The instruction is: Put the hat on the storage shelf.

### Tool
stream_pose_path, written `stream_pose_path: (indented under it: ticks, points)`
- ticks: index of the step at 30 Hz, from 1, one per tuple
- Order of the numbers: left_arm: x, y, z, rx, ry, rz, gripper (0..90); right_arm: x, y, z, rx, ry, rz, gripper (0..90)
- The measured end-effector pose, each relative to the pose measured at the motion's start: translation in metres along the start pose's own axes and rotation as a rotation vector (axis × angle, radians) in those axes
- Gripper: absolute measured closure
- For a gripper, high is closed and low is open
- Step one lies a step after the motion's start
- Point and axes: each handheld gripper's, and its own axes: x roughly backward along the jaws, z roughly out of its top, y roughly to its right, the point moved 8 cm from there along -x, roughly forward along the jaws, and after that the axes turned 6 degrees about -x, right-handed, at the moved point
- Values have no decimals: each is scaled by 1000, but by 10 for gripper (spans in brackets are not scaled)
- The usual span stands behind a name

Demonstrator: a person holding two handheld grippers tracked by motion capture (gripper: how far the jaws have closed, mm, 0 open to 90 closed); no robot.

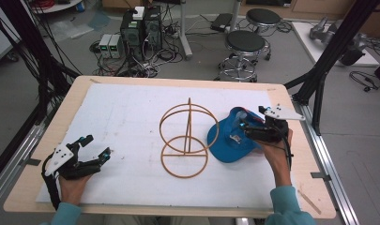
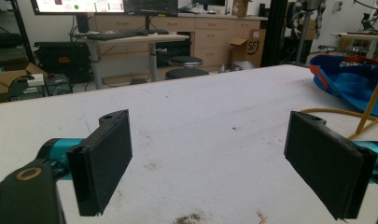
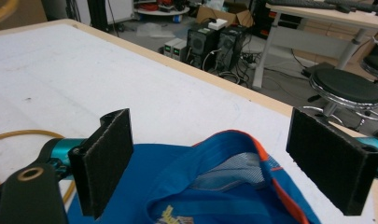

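A blue cap [image 1: 232, 138] with an orange inner trim lies upside down on the white sheet, right of centre. My right gripper [image 1: 251, 123] hovers over the cap's back part with its jaws wide open; in the right gripper view the cap [image 3: 214, 186] lies below and between the pads [image 3: 107, 158]. A wooden hoop stand [image 1: 186, 140], two rings on an upright stick, stands mid-table just left of the cap. My left gripper [image 1: 97, 147] rests open near the table's left front, nothing between its pads [image 2: 105, 161]. The cap [image 2: 350, 79] and the stand's ring [image 2: 338, 113] show far right there.
The white sheet [image 1: 126, 117] covers most of the wooden table [image 1: 37, 154]. Black frame posts [image 1: 333, 47] stand at the right and left edges. Stools [image 1: 244, 47] and computer towers [image 1: 140, 28] sit on the floor beyond the far edge.
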Motion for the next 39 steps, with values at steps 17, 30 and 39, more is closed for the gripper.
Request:
stream_pose_path:
  ticks: [17, 30, 39]
  points:
    - [0, 1, 0, -7, 4, -6, 152, -24, 32, -6, -49, -139, -34, 143]
    - [1, 1, 0, -5, 9, -13, 152, -32, 44, -27, -30, -269, -51, 219]
    - [1, 1, 0, -7, 10, -16, 152, -33, 57, -49, -26, -395, -112, 340]
